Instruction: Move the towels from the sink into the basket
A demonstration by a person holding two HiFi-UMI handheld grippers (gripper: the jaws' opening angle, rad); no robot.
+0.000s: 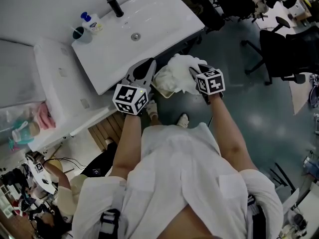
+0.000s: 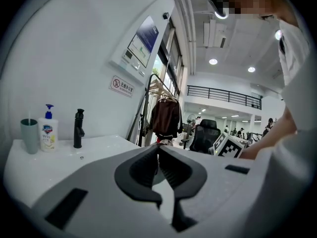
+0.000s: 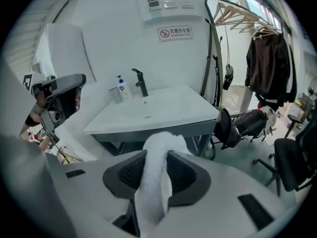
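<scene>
A bunched white towel (image 1: 177,73) hangs just off the sink's front right corner, and my right gripper (image 1: 193,71) is shut on it. In the right gripper view the towel (image 3: 156,177) runs as a thick strip between the two pads of that gripper (image 3: 157,155). Under the towel a tan basket rim (image 1: 160,89) peeks out; most of the basket is hidden. My left gripper (image 1: 148,63) is shut with nothing in it at the sink's front edge, its tips meeting (image 2: 158,147). The white sink (image 1: 149,24) shows no towel in its basin.
A black faucet (image 1: 114,5), a soap bottle (image 1: 92,23) and a grey cup (image 1: 79,33) stand at the sink's back. A white cabinet (image 1: 55,83) adjoins its left side. Black office chairs (image 1: 284,54) stand on the floor to the right.
</scene>
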